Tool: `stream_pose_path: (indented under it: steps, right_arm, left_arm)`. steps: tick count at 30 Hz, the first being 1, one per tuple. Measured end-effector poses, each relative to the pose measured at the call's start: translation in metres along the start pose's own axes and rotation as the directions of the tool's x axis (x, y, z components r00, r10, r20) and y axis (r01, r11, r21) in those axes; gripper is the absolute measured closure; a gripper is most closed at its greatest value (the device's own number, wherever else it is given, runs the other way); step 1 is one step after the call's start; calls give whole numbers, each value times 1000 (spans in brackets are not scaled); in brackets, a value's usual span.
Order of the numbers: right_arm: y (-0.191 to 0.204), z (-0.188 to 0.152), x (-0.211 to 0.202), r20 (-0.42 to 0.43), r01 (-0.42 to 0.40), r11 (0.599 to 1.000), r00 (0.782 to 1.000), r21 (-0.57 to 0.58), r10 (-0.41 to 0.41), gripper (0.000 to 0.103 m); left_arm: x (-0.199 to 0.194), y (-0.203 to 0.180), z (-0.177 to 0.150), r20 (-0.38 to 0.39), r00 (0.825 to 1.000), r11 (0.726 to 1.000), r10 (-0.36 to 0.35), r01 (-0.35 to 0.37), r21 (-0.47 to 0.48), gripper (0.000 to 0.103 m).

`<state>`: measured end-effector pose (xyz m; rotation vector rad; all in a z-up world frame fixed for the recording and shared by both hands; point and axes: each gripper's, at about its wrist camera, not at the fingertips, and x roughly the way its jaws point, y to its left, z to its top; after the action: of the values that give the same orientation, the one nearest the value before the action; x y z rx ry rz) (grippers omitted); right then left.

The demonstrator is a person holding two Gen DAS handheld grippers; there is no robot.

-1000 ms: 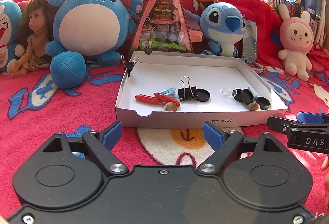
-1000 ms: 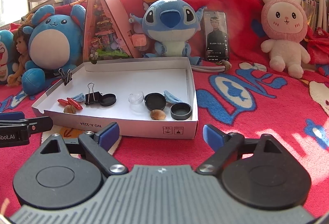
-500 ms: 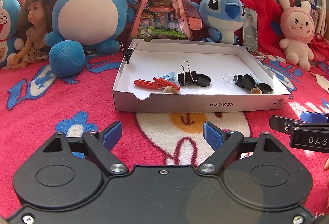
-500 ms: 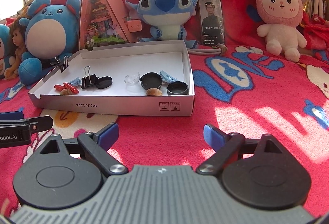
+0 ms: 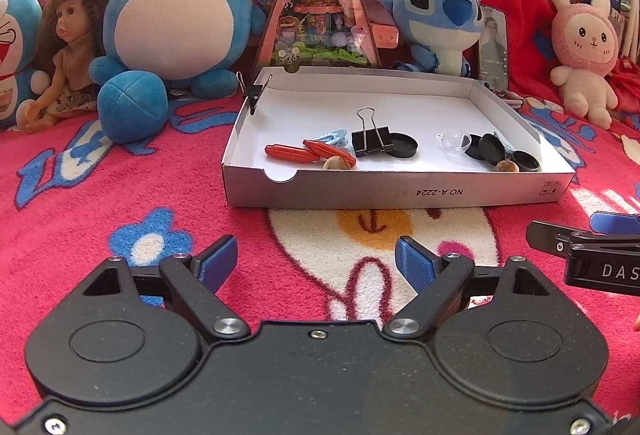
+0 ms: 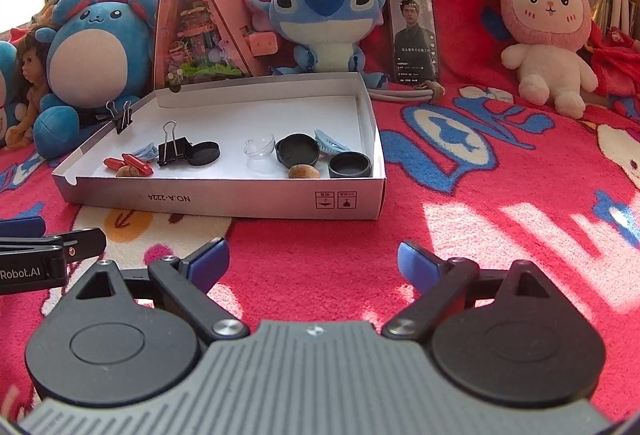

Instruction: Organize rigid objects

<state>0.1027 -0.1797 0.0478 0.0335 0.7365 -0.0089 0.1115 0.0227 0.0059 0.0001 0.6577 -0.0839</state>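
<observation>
Inspecting box [image 5: 396,191]: small items already inside, blanket bare in front.
We judge little left; left gripper [image 5: 316,261] and right gripper [image 6: 314,259] spread, empty.

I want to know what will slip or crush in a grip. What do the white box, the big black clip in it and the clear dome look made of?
White box: thin cardboard, matte, with folded walls and printed marks. Black clip: probably painted metal with shiny wire handles. Clear dome: looks like thin, glossy, see-through plastic, though glass cannot be ruled out.
</observation>
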Motion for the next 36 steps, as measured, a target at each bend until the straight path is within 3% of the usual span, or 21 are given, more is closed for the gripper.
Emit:
stream_pose_path:
  steps: [15, 36]
  right_arm:
    - [4, -3, 10, -17, 27, 1000, 1000, 12, -27, 1]
    - [12, -8, 20, -40, 67, 997, 997, -36, -69, 0]
  left_arm:
    - [11, 1, -2, -9, 999, 999, 39, -39, -12, 15]
    - [23, 2, -7, -14, 998, 998, 62, -62, -18, 0]
